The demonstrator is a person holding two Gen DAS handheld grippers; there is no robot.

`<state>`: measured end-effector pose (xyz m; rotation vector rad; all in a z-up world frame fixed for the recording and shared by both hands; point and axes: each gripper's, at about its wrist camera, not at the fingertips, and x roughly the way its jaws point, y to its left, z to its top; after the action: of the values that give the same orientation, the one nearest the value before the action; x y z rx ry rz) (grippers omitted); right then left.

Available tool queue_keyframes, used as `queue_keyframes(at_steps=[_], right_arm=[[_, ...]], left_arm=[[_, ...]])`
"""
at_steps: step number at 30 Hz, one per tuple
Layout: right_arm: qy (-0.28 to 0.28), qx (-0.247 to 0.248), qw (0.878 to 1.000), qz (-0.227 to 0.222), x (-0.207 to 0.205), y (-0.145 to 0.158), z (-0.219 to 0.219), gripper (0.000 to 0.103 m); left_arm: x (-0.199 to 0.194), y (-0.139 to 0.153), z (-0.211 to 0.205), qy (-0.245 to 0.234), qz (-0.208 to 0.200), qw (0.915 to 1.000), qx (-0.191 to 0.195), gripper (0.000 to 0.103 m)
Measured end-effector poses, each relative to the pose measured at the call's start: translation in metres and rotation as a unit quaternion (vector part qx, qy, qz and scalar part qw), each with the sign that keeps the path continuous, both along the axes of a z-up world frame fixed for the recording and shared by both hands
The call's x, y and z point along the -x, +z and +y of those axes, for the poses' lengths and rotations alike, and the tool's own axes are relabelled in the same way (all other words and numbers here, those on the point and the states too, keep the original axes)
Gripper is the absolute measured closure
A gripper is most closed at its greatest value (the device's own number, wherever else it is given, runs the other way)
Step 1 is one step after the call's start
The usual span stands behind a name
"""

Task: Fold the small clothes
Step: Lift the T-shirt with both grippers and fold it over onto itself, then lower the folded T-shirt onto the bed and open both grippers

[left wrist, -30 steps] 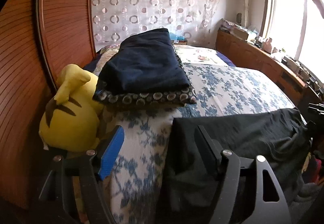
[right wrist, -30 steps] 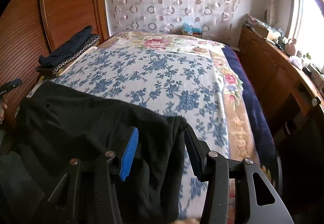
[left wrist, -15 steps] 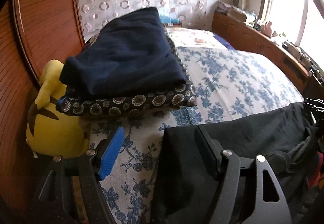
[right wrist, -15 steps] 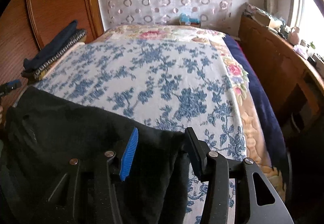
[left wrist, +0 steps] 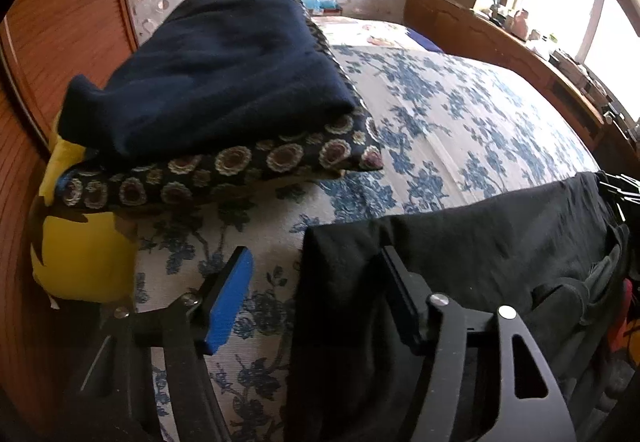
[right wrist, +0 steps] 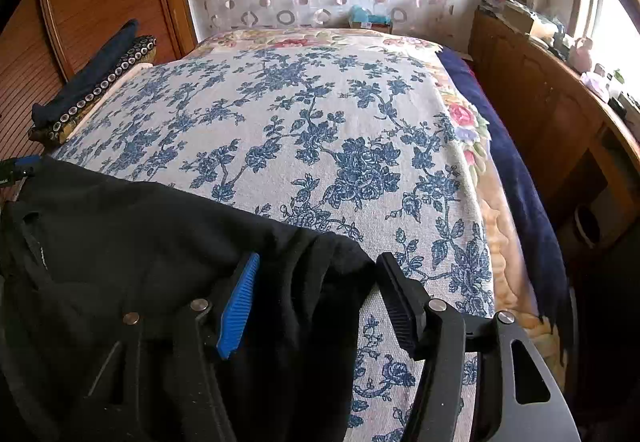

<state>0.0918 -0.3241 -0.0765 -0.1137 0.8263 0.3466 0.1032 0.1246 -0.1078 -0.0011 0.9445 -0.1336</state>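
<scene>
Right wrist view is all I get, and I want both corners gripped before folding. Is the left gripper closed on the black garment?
Observer: No. The left gripper is open. A corner of the black garment lies between its jaws, unclamped.
Operator: Is anything crowding that side?
Observer: Yes, a yellow plush toy sits left of the gripper's blue pad, partly under the patterned cushion.
</scene>
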Motion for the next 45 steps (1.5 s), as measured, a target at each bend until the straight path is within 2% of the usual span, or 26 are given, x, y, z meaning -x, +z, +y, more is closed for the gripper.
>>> queue_keyframes(at_steps=[7, 9, 14, 15, 17, 18, 19, 20, 24, 28, 34, 41, 45], right_arm=[[-0.006, -0.001, 1.0, 0.001, -0.006, -0.001, -0.004, 0.041], [-0.008, -0.002, 1.0, 0.001, -0.006, -0.002, -0.003, 0.041], [0.016, 0.003, 1.0, -0.003, 0.0, -0.004, 0.006, 0.043], [0.02, 0.001, 1.0, -0.004, 0.002, -0.004, 0.006, 0.045], [0.031, -0.005, 0.999, -0.003, 0.004, -0.003, 0.006, 0.061], [0.038, -0.008, 0.999, -0.002, 0.006, -0.003, 0.007, 0.067], [0.047, -0.014, 0.999, 0.001, 0.007, -0.003, 0.007, 0.08], [0.055, -0.019, 0.998, 0.003, 0.008, -0.003, 0.009, 0.087], [0.063, -0.047, 0.997, -0.003, 0.02, 0.005, 0.006, 0.091], [0.067, -0.069, 0.994, -0.043, 0.047, 0.033, 0.003, 0.091], [0.081, -0.065, 0.987, -0.12, 0.093, 0.097, -0.002, 0.092], [0.101, -0.078, 0.973, -0.193, 0.137, 0.165, -0.012, 0.092], [0.103, -0.08, 0.965, -0.228, 0.161, 0.198, -0.023, 0.092]], left_arm=[[0.0, -0.003, -0.005, -0.009, 0.001, 1.0, -0.002, 0.044], [0.001, -0.002, -0.006, -0.016, 0.0, 0.9999, -0.002, 0.051], [0.006, -0.001, -0.015, -0.039, -0.001, 0.9992, 0.009, 0.079], [0.007, 0.0, -0.016, -0.04, -0.002, 0.9991, 0.01, 0.081], [0.01, 0.001, -0.02, -0.038, -0.007, 0.9992, 0.012, 0.091], [0.012, 0.002, -0.021, -0.035, -0.013, 0.9993, 0.011, 0.091], [0.015, 0.004, -0.022, -0.03, -0.02, 0.9993, 0.01, 0.092], [0.02, 0.006, -0.023, -0.028, -0.03, 0.9991, 0.014, 0.092], [0.048, 0.027, -0.024, -0.016, -0.079, 0.9962, 0.033, 0.093], [0.083, 0.065, -0.024, -0.009, -0.144, 0.9871, 0.069, 0.093], [0.106, 0.112, -0.033, -0.033, -0.203, 0.9768, 0.059, 0.093], [0.135, 0.176, -0.027, -0.049, -0.282, 0.9538, 0.091, 0.093], [0.148, 0.209, -0.026, -0.055, -0.324, 0.9406, 0.086, 0.093]])
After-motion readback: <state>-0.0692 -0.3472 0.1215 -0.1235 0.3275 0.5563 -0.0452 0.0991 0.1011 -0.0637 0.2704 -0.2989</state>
